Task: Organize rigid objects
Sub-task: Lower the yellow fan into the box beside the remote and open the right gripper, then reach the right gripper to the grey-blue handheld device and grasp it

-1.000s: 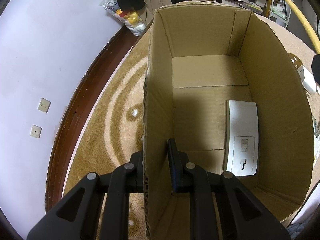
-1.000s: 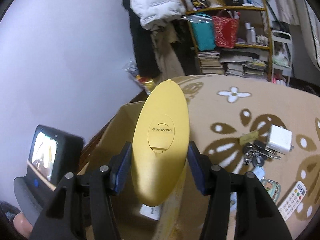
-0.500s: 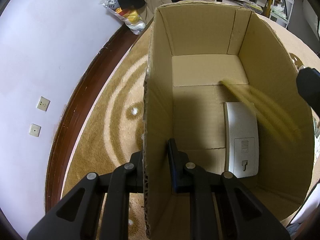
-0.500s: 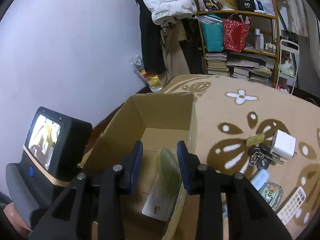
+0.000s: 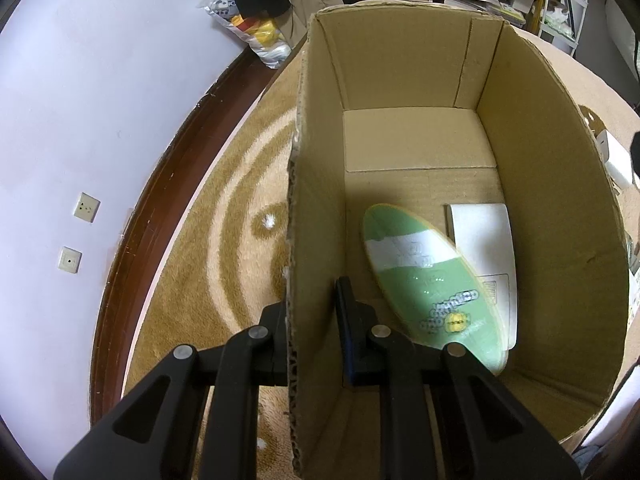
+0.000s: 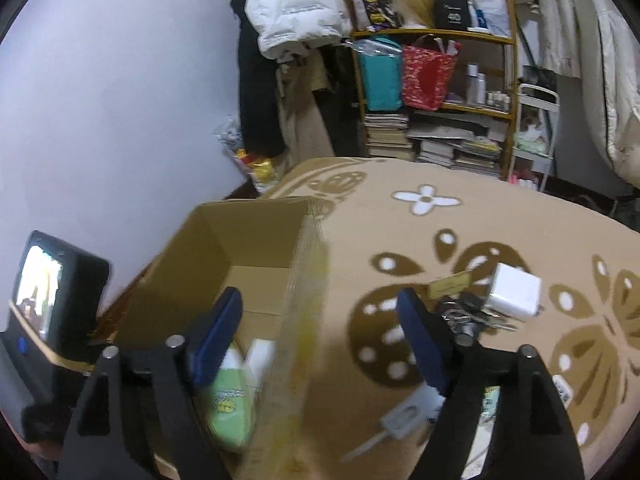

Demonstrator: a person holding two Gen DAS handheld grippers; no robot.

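Note:
An open cardboard box (image 5: 552, 216) stands on the patterned rug. My left gripper (image 5: 312, 320) is shut on the box's left wall (image 5: 316, 240), one finger inside and one outside. Inside the box a green and yellow oval case (image 5: 432, 288) lies partly on a white flat device (image 5: 486, 240). In the right wrist view the box (image 6: 224, 248) is at lower left with the green case (image 6: 226, 408) in it. My right gripper (image 6: 320, 340) is open and empty above the box's right wall.
On the rug to the right lie a white charger (image 6: 516, 290), a bunch of keys (image 6: 464, 312), a gold tag (image 6: 450, 283) and a small white item (image 6: 404, 416). A bookshelf (image 6: 436, 92) and hanging clothes stand behind. A wall with sockets (image 5: 84, 208) is at left.
My right gripper let go of the yellow-green case, which fell into the box and now lies on the white device. The gripper opened wide and shifted right. The left gripper kept hold.

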